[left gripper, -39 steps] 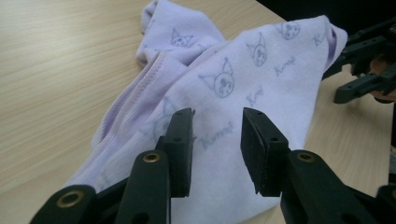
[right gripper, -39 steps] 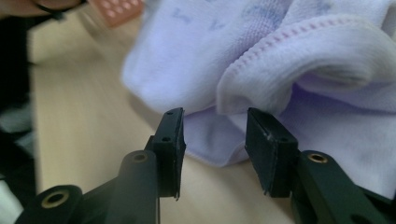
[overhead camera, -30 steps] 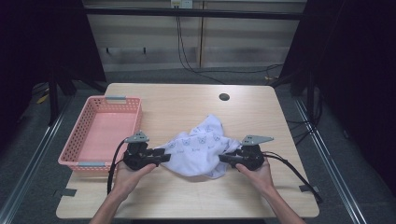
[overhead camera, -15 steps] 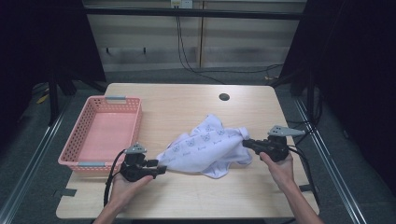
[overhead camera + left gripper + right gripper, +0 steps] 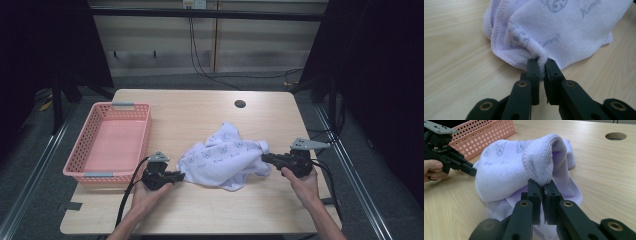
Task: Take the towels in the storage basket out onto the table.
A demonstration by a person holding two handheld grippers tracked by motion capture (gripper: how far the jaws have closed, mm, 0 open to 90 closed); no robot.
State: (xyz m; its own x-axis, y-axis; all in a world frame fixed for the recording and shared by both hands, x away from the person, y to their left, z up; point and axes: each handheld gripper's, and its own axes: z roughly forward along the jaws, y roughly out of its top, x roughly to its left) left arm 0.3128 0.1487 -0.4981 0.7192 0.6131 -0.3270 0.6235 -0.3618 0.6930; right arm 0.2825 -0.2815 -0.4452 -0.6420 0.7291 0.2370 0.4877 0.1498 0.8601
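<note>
Now, progress: both grips are on, so I judge the picking-up part of spreading or folding this towel done; pulling it flat, folding it, and perhaps putting it in the basket are all left.
Towel: the pale lilac towel (image 5: 225,156) with cat prints lies bunched on the wooden surface (image 5: 200,210), right of the pink basket (image 5: 80,150) and apart from it, between my 2 hands.
Left fingers: my left gripper (image 5: 177,175) has its fingers (image 5: 534,72) clamped on a stitched hem fold at the towel's left end; its jaws have just been closing, and the cloth is pinched between them.
Right fingers: my right gripper (image 5: 266,159) is closed on a thick rolled fold at the right end, which arches up over the fingers (image 5: 534,191) in the right gripper view.
Slack: the middle sags in folds and rests on the surface; it is not stretched.
Corners: whether I hold true corners or just edge folds I cannot tell, since the cloth is too crumpled.
Change, left: 1 second ago my left hand sat close against the heap, then it drew back with its jaws parted; it now sits lower and grips the left tip.
Change, right: my right hand has gone outward toward the right edge, dragging its end along.
Change, towel: the heap is longer and lower than it was.
Basket: it holds nothing and has not shifted.
</note>
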